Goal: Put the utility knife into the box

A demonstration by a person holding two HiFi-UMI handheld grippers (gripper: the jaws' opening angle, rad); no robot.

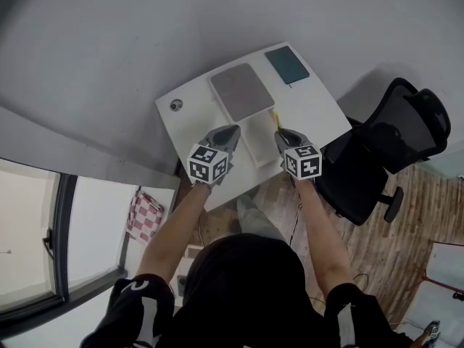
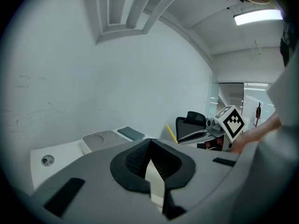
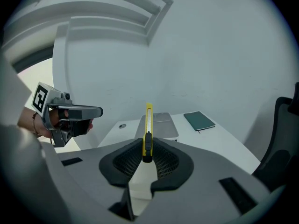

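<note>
My right gripper [image 3: 147, 146] is shut on a yellow utility knife [image 3: 148, 121], which sticks out forward past the jaw tips. In the head view this gripper [image 1: 279, 134] hovers over the white table's [image 1: 319, 107] near half, the knife [image 1: 276, 120] pointing toward the far side. A flat grey box [image 1: 243, 91] lies beyond it, with a white rectangular piece [image 1: 255, 142] adjoining it between the two grippers. My left gripper [image 1: 233, 131] is level with the right one, left of the white piece; its jaws [image 2: 150, 143] meet with nothing held.
A teal notebook [image 1: 287, 64] lies at the table's far right corner. A round grommet [image 1: 176, 105] sits near the far left edge. A black office chair [image 1: 391, 143] stands right of the table on wooden flooring. A checked cloth [image 1: 145, 214] lies lower left.
</note>
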